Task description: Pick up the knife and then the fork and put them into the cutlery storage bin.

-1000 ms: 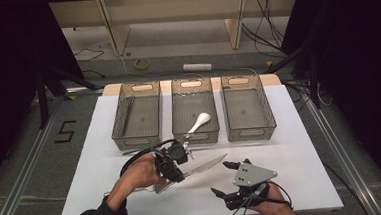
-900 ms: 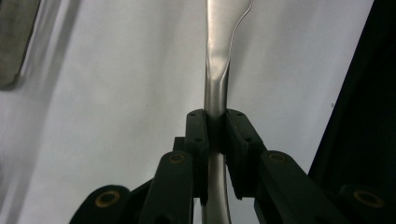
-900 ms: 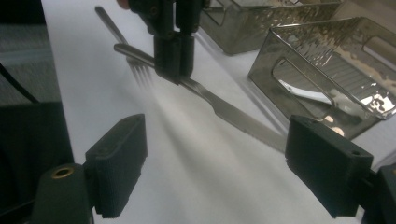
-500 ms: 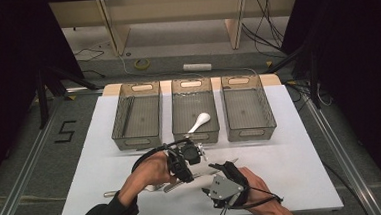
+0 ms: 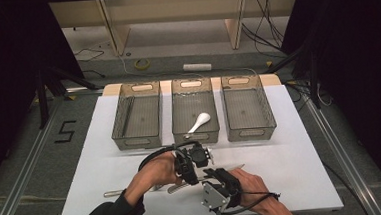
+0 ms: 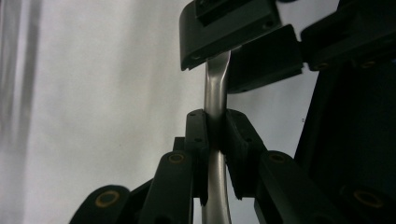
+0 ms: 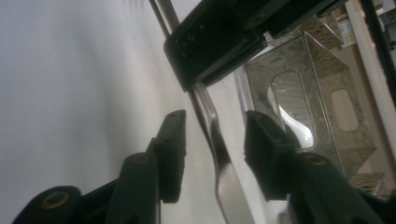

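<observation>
The left hand-held gripper (image 6: 215, 135) clamps the slim silver metal utensil (image 6: 215, 88); the right hand-held gripper's (image 7: 214, 154) jaws have just been closing around its handle without pressing yet, so the handover is unfinished.

One camera hangs above the person's side of the white table (image 5: 301, 146), looking forward and down, far enough back to take in the whole tabletop, three mesh bins (image 5: 194, 109) in a row and the floor behind. Two more ride on the hand-held grippers, each peering along its own black jaws from very close. Both share a metal utensil (image 6: 215, 93) (image 7: 219, 154) (image 5: 227, 169): the left gripper view shows the right gripper (image 6: 261, 51) beyond it, and the right gripper view shows the left gripper (image 7: 219, 44) and a bin (image 7: 308, 116).
</observation>
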{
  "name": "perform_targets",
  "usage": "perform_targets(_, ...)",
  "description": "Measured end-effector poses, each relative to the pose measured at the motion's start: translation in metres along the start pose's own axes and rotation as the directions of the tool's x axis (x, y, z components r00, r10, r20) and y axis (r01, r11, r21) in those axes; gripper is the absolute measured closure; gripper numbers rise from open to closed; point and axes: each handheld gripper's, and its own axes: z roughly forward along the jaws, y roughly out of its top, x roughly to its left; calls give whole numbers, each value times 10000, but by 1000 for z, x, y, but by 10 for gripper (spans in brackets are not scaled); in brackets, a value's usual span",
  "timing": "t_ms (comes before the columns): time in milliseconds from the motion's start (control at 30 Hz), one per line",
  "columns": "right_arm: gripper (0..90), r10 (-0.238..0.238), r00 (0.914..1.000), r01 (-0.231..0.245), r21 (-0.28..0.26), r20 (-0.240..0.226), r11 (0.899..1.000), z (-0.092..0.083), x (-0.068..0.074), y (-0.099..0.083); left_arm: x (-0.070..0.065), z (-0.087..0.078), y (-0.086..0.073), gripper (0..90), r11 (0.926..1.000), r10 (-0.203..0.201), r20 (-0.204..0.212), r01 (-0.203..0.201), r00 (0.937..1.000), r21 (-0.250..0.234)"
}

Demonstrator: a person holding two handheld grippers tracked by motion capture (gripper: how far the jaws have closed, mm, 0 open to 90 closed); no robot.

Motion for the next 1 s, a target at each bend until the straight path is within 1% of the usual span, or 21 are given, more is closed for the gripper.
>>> perform_targets(33,644,-46,10000,46,-4,-27,10000,0,0,0,0,0,0,795,10000,44,-23,-44,10000,10)
perform_targets(100,667,-65,9999,64,53,140,10000,0,2,1,0,0,1,795,10000,7,-18,-7,10000,3)
perform_targets(133,670,4,9999,-6,166,139,9999,0,3,2,0,-1,1,796,10000,26,-25,-26,10000,24)
perform_targets(167,679,-321,9993,318,146,192,9994,1,2,1,0,-1,2,796,10000,57,-34,-56,10000,41)
perform_targets(267,716,-446,9989,442,243,168,9987,3,5,2,-1,-1,3,795,9999,112,9,-112,9999,60)
perform_targets(300,728,-610,9981,605,367,122,9975,3,6,2,-2,-1,4,795,10000,67,3,-67,10000,57)
perform_targets(333,740,-677,9975,671,336,179,9972,4,6,3,-2,0,4,795,9999,133,-15,-133,9999,100)
perform_targets(367,759,-508,9985,500,384,214,9980,4,7,4,-3,0,5,795,9999,85,19,-85,10000,114)
perform_targets(433,772,-849,9963,842,387,164,9957,4,6,5,-3,0,5,795,9998,97,0,-97,10000,152)
perform_targets(467,777,-937,9953,926,426,240,9948,4,7,5,-3,0,5,795,9998,96,11,-96,10000,169)
perform_targets(500,782,-971,9951,960,496,196,9941,4,8,5,-3,0,5,795,9998,102,17,-102,9999,176)
perform_targets(567,792,-1178,9926,1161,562,283,9916,4,10,6,-3,1,5,795,9997,173,9,-173,9998,188)
perform_targets(633,810,-1414,9896,1395,630,266,9882,4,11,6,-3,0,5,794,9996,208,60,-209,9998,196)
perform_targets(667,819,-1493,9885,1472,693,256,9867,3,13,6,-3,0,5,794,9997,207,90,-209,9997,156)
perform_targets(733,824,-1691,9854,1675,578,223,9842,3,10,5,-3,0,5,793,9998,180,114,-180,9998,-46)
perform_targets(800,827,-1733,9844,1712,612,307,9833,1,9,4,-2,-2,5,792,9997,175,146,-172,9997,-185)
perform_targets(833,828,-1711,9850,1695,583,236,9838,1,8,4,-2,-3,5,791,9995,262,139,-260,9996,-164)
perform_targets(933,834,-1689,9856,1681,624,71,9838,0,6,4,-3,-3,5,790,9994,267,127,-264,9996,-227)
perform_targets(1000,836,-1650,9863,1649,597,-44,9845,-1,6,3,-3,-2,5,788,9991,315,197,-309,9993,-275)
